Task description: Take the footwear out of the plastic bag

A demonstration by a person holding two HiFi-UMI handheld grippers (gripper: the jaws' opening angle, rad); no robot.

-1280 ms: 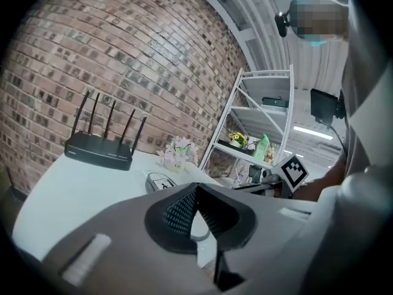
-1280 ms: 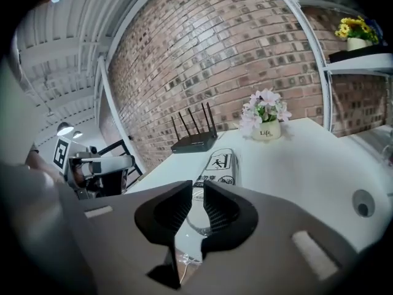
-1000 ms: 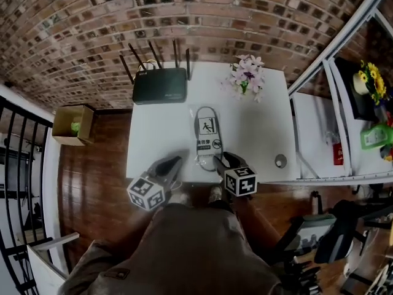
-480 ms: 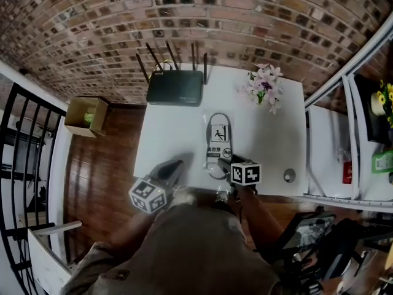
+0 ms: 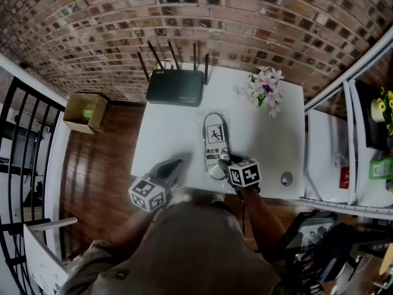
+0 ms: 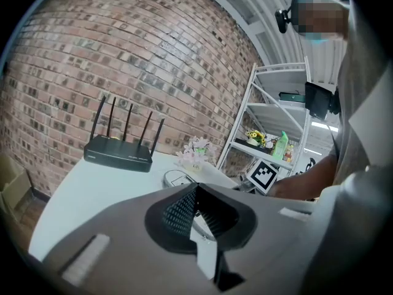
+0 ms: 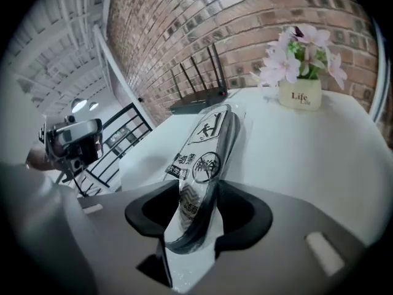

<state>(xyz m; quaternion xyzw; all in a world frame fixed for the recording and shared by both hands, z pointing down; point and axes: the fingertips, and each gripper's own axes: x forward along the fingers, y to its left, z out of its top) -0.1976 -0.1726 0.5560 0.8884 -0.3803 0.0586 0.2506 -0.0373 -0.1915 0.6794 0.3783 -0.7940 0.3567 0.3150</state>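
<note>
A clear plastic bag (image 5: 215,141) with printed warning signs holds a dark-rimmed slipper and lies lengthwise on the white table (image 5: 166,128). My right gripper (image 5: 222,161) is at the bag's near end. In the right gripper view the bag (image 7: 206,146) runs between the jaws of that gripper (image 7: 196,211). The jaws have just been closing and now press on the bag's near end from both sides. My left gripper (image 5: 176,163) hovers shut and empty over the table's near edge, left of the bag. In the left gripper view the left gripper (image 6: 196,188) has its tips together.
A black router (image 5: 175,86) with several antennas stands at the table's far side. A pot of pink flowers (image 5: 266,88) sits at the far right corner. A small round object (image 5: 286,178) lies near the right front edge. A metal shelf (image 5: 350,140) is to the right, a cardboard box (image 5: 83,111) on the floor to the left.
My right gripper has come down over the bag's near end, and the bag now sits between its jaws. The left gripper has stayed about where it was.
</note>
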